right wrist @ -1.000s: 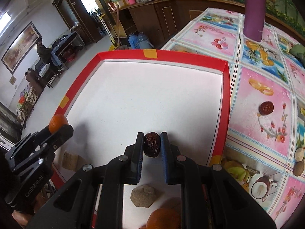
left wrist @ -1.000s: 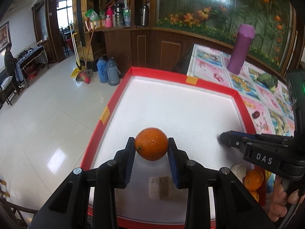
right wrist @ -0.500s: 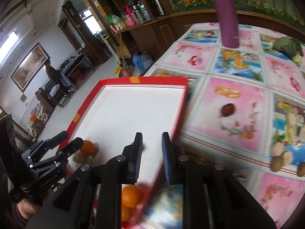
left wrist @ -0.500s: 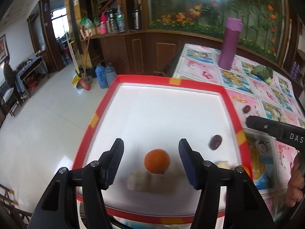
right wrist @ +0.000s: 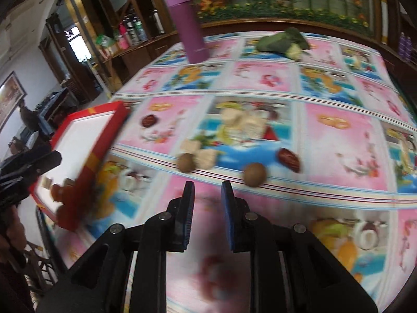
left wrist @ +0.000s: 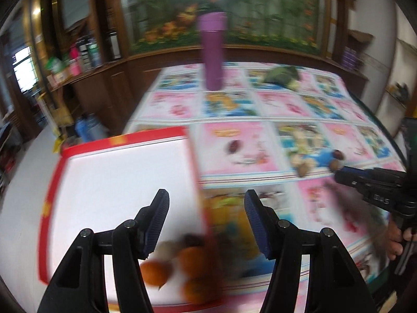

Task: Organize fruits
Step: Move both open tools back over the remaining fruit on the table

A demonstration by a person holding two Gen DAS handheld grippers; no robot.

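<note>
worktop (fruit-print cloth) | on it: red tray, purple flask, dates, round nuts, greens

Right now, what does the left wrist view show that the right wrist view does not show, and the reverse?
Only the left wrist view shows the left gripper from behind, jaws wide apart and empty, and the right gripper from the side.

Only the right wrist view shows the right gripper from behind, jaws apart and empty, aimed near a round brown fruit and a red date, and a person standing far away.

Both show the red tray holding oranges, the purple bottle and one date on the tablecloth.
</note>
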